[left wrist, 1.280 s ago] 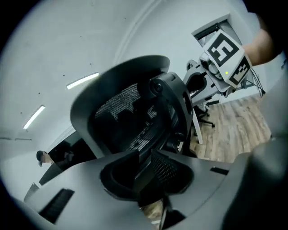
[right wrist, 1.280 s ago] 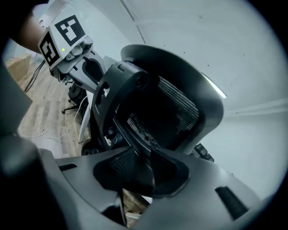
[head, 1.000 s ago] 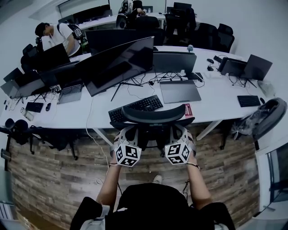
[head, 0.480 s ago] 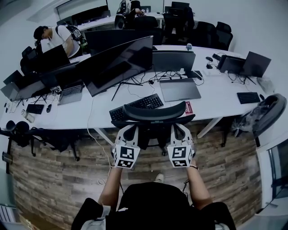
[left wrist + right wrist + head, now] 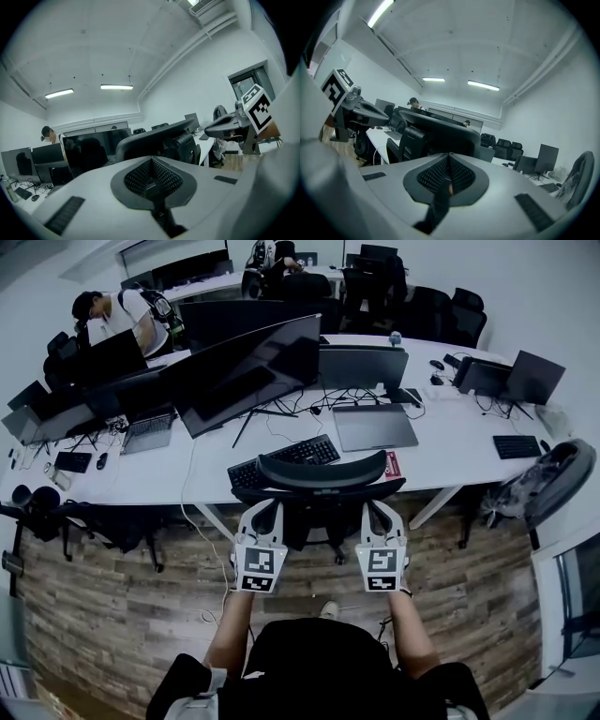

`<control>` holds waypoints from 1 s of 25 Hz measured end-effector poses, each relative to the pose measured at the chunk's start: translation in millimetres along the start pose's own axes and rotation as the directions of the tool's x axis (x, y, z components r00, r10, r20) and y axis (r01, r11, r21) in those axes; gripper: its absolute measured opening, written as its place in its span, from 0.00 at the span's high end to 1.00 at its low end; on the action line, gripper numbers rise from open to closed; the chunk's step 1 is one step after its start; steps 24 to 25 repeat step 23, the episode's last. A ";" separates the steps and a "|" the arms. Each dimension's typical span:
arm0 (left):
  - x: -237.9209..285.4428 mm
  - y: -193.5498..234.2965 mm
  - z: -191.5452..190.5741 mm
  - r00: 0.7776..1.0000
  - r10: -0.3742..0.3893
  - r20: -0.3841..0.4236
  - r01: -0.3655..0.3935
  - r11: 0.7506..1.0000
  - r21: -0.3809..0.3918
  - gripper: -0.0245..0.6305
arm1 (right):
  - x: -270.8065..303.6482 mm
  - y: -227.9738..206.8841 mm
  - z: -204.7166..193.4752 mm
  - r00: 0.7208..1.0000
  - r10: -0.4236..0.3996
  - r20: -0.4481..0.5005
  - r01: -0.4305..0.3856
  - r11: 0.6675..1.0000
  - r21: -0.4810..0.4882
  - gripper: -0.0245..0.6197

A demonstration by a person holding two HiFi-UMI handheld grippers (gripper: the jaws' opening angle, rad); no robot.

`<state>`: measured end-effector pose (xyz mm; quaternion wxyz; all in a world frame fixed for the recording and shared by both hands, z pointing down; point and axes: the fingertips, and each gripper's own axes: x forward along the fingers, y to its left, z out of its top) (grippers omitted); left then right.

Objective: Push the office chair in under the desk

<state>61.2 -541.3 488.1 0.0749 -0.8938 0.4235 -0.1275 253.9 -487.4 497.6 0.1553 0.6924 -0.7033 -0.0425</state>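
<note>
my left gripper [image 5: 152, 177] is fully closed, pads together, with nothing between them. my right gripper [image 5: 447, 176] is in the same state. both point at the rear of the office chair [image 5: 323, 474], one on each side of its back; i cannot tell if they touch it. the chair back stands at the near edge of the desk [image 5: 450, 460], beside the keyboard [image 5: 281, 461].

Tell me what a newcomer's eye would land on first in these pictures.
First comes the black office chair at centre, its back at the near edge of the long white desk. The left gripper and right gripper sit just behind it, fingers shut and empty. Next comes the big dark curved monitor slanting across the desk beyond the chair, then a person leaning in at the upper left.
</note>
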 end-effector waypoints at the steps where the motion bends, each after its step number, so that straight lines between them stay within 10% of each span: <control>1: -1.2 0.6 1.4 1.000 0.002 0.006 -0.002 1.000 -0.003 0.94 | -0.7 0.6 -0.3 1.000 0.002 0.002 -0.002 1.000 0.007 0.92; 25: -6.0 1.1 -3.1 0.999 0.040 0.016 -0.039 0.999 -0.033 0.94 | -2.6 4.0 -6.9 0.999 0.042 0.002 -0.042 0.999 0.028 0.92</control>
